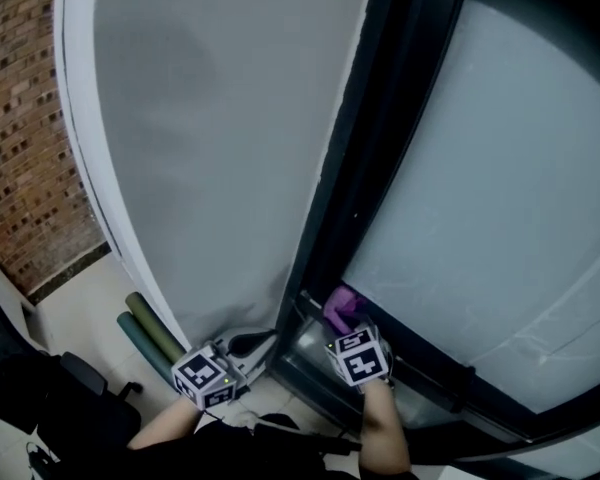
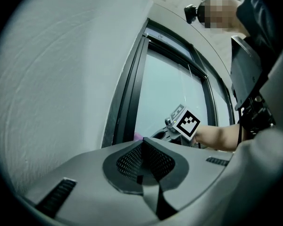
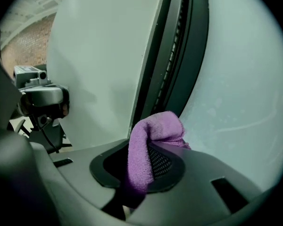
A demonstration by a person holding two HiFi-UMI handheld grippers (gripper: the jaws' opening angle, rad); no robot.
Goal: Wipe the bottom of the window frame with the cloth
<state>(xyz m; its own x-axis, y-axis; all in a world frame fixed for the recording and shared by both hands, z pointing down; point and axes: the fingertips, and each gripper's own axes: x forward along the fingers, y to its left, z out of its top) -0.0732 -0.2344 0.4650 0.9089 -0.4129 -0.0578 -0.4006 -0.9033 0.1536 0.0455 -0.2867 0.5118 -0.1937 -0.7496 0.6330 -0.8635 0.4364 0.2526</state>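
The cloth (image 1: pixel 340 306) is held in the right gripper (image 1: pixel 346 326). The jaws are closed on a fold of it, and the free end stands up out of them. It is placed at the lower left corner of the frame (image 1: pixel 450 376), where the upright bar meets the bottom rail. Whether it is pressed on the rail cannot be said surely, because that corner is dark.

From the cloth the rail is laid out to the right, under the glass (image 1: pixel 500 198), so the stroke is judged to go that way. The left gripper (image 1: pixel 252 346) is found left of the frame, before the white wall (image 1: pixel 230 138), with its jaws together on nothing. The right one is nearer to the frame.

The run of the rail is shown only in the head view. The grip on the cloth is shown clearly only in the right gripper view.
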